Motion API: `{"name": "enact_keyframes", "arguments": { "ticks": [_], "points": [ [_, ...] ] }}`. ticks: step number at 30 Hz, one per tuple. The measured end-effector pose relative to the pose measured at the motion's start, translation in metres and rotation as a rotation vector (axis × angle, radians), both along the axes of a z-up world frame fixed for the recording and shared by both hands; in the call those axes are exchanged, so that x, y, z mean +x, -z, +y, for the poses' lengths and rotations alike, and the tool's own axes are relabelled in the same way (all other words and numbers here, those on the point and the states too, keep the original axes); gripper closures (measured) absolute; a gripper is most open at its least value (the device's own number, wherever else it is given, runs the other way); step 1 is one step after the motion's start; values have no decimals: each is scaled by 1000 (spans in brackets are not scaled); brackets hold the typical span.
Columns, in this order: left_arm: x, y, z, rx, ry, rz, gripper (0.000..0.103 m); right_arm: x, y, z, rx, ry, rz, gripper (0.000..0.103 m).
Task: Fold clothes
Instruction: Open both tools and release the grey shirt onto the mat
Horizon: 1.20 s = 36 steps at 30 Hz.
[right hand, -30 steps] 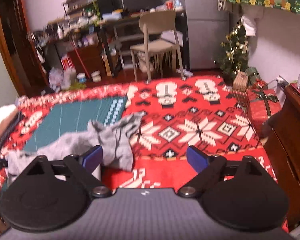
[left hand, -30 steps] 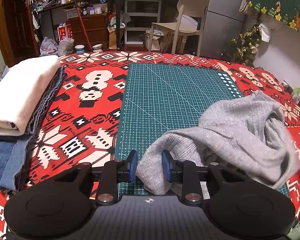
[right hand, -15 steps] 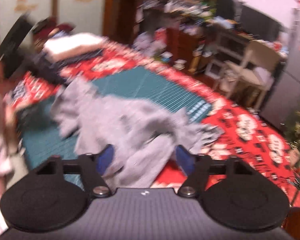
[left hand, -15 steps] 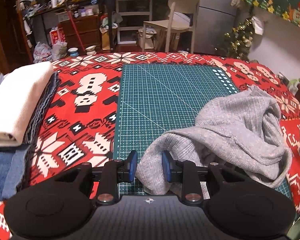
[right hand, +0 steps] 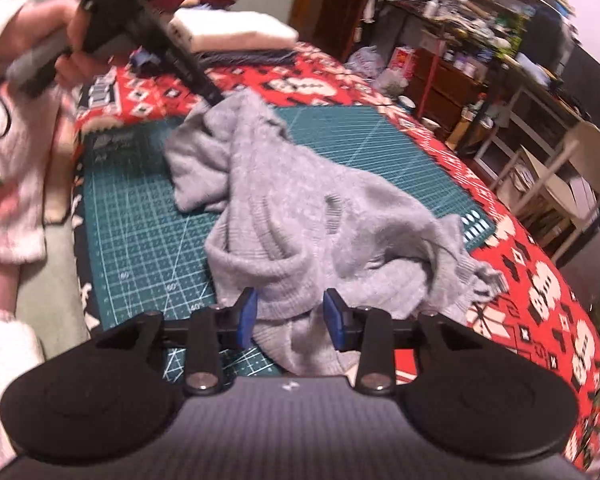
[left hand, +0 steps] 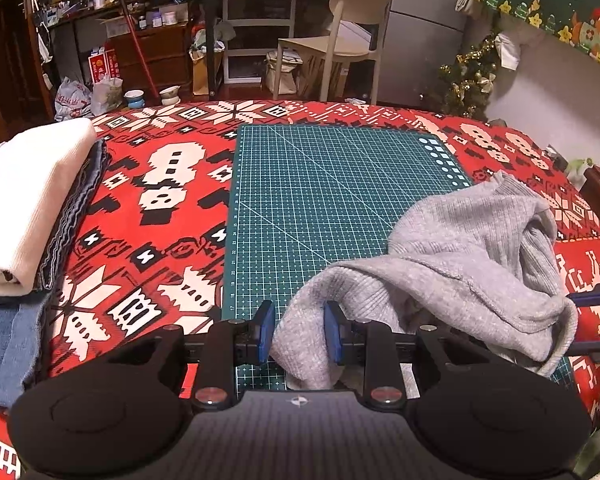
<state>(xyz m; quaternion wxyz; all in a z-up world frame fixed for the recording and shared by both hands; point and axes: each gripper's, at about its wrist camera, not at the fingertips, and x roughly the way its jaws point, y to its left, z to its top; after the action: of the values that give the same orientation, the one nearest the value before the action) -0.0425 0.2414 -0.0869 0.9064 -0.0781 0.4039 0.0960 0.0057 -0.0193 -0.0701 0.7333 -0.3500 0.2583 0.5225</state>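
Note:
A crumpled grey knit sweater [left hand: 472,264] lies across the right side of a green cutting mat [left hand: 332,192]. My left gripper [left hand: 299,332] is shut on one end of the sweater near the mat's front edge. In the right wrist view the sweater [right hand: 300,216] spreads over the mat [right hand: 140,232], and my right gripper [right hand: 290,316] has its blue pads around a fold of the sweater's near edge. The left gripper [right hand: 210,98] shows there at the sweater's far end, held by a hand.
A stack of folded clothes [left hand: 28,200], white on top of denim, sits at the left of the red patterned cloth [left hand: 156,216]. A chair [left hand: 340,40], shelves and a small Christmas tree [left hand: 468,76] stand beyond the table.
My right gripper swung left over the sweater and its jaws narrowed around the sweater's near edge. My left gripper stayed shut on the other end, hardly moving.

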Motion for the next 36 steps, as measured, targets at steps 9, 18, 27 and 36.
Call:
{"name": "enact_keyframes", "arguments": {
  "ticks": [9,18,27,36],
  "points": [
    [2,1,-3,25,7,6,76,2,10,21,-3,-21,3,64],
    [-2,-2,3,-15,3,-15,76,1,9,19,13,64,71,90],
    [-7,-9,5,-38,1,-51,76,20,-1,8,95,233,108,92],
    [-17,-22,19,-137,-14,-135,75,59,-21,-24,228,589,32,94]
  ]
}}
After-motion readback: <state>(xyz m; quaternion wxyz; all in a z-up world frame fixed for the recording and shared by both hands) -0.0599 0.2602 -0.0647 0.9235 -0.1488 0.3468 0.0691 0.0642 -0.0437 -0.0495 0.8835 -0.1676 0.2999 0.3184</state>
